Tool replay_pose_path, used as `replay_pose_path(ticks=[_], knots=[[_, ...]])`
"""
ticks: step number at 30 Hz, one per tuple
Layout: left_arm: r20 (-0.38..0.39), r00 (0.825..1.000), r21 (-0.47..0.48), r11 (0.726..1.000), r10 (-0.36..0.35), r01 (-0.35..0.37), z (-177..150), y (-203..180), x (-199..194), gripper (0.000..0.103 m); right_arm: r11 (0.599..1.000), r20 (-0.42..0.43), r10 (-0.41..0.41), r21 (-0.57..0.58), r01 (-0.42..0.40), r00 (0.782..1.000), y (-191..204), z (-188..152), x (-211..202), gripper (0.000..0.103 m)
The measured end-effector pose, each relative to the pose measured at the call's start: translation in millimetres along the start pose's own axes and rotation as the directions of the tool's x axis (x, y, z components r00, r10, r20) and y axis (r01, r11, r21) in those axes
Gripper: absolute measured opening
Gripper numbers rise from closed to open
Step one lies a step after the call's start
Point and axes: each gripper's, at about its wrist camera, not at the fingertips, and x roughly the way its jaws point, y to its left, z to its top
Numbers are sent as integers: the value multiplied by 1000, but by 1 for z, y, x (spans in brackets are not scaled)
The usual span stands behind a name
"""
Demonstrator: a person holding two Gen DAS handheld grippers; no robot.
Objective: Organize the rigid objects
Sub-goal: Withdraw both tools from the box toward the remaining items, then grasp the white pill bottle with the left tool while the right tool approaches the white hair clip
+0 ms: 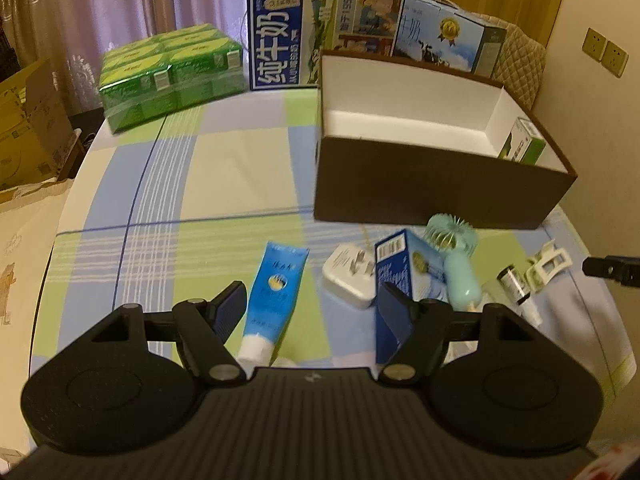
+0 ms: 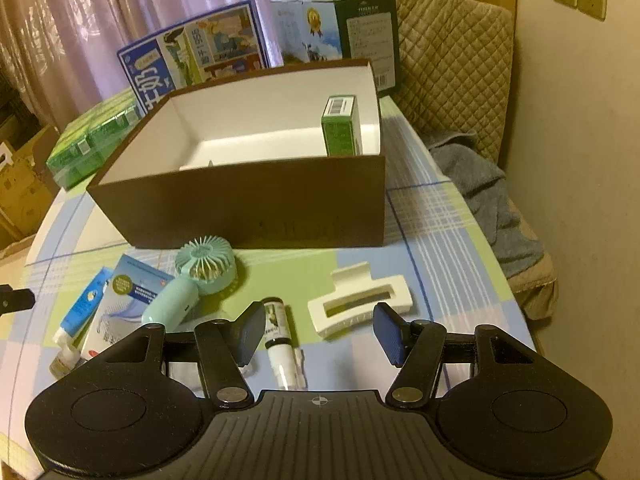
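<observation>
Blue tube: toothpaste tube (image 1: 274, 300) flat on the checked cloth (image 1: 168, 184), just ahead of the left gripper (image 1: 310, 304), cap end near, crimped end far
Tube axis: roughly along the gripper's pointing line, tilted a bit right – sits toward the left pad
Left gripper: jaws apart, holding nothing
Right gripper (image 2: 320, 332): jaws apart, empty – small spray bottle (image 2: 280, 336) between them, white hair claw (image 2: 360, 306) beside it
Brown box (image 1: 440, 184): far right, open, green carton (image 2: 340, 128) inside
Nearer hand: left, likely for the tube

free: brown box (image 2: 256, 204) mostly bare inside (green carton (image 2: 340, 128) in one corner) | blocked: milk cartons (image 1: 320, 32) crowd behind it
</observation>
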Motion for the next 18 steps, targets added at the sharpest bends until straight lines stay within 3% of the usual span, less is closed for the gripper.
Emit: replay_pose_path(ticks=[11, 18], knots=[[-79, 997, 23, 1000, 10, -8, -41, 18, 16, 69, 1000, -52, -10, -4, 10, 999, -3, -9, 15, 57], [-127, 992, 36, 999, 4, 1, -59, 23, 33, 61, 1000, -78, -16, 0, 16, 997, -4, -15, 19, 57]])
